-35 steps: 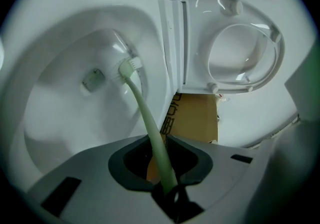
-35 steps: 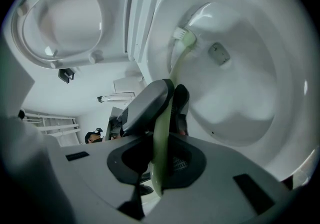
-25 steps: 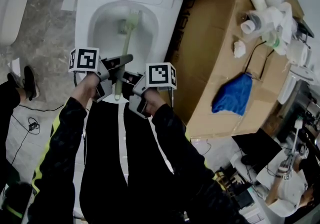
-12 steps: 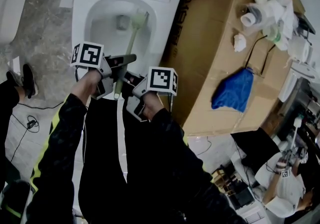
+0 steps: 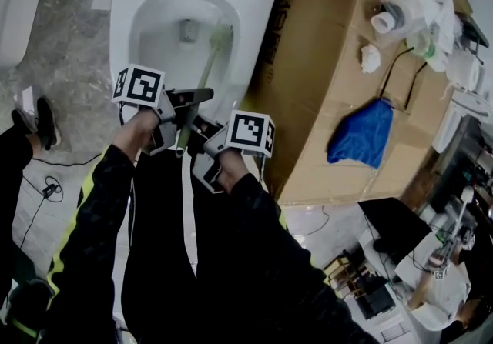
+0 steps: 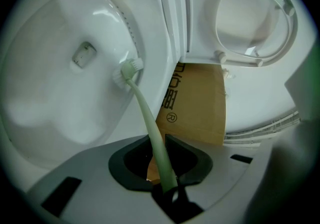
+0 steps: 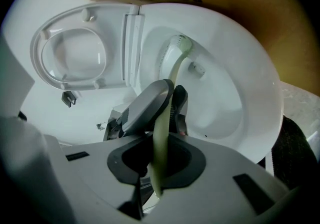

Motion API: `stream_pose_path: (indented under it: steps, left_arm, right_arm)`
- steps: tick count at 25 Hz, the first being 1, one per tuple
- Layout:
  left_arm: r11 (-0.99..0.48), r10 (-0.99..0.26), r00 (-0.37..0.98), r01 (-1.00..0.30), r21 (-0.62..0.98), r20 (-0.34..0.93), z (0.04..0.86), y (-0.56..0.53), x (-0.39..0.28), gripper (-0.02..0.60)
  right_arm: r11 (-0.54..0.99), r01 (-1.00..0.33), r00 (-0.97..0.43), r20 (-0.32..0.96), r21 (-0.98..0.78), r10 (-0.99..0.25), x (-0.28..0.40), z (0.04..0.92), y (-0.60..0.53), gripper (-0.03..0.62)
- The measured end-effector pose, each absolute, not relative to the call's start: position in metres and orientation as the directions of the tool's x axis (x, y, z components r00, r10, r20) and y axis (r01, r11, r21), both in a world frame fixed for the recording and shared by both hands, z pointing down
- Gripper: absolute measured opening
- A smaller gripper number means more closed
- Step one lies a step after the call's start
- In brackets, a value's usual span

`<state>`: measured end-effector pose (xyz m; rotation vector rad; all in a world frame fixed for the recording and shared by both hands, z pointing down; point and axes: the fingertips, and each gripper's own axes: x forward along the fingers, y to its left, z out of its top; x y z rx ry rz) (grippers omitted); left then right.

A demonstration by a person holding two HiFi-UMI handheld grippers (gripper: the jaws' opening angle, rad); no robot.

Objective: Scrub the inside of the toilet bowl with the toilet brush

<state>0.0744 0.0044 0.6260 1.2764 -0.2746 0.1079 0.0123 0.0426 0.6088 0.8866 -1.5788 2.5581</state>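
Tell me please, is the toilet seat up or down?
Up: the seat stands folded back beyond the hinge, leaving the bowl open, with the brush against its inner wall.

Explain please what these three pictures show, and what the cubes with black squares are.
A person, not a robot, stands over a toilet bowl and holds a two-jaw gripper in each hand; the cubes are parts of them. One picture comes from a camera on the person's head, looking down. The others come from cameras on the left gripper and right gripper. Both are shut on the green toilet brush, whose head is against the bowl's inner wall. Beside the toilet stands a cardboard box with a blue cloth on it.
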Motion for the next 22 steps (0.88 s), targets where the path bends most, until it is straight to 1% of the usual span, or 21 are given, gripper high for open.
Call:
stream_pose_path:
  steps: [9,14,22]
  left_arm:
    - [0.307,-0.019,0.966,-0.238,0.921,0.256,0.623,0.028,0.077,0.078]
    - [0.327,0.008,0.966,-0.247,0.912,0.259,0.621,0.041,0.076,0.078]
    - [0.359,0.062,0.962,-0.270,0.893,0.266,0.616,0.068,0.070,0.078]
  right_arm:
    - [-0.526,-0.303,-0.803,0.510,-0.795,-0.309,0.015,0.606,0.062,0.054]
    - [-0.584,-0.270,-0.785,0.526,-0.766,-0.327,0.010,0.601,0.074,0.054]
    - [-0.625,-0.259,-0.762,0.553,-0.737,-0.337,0.003,0.594,0.096,0.054]
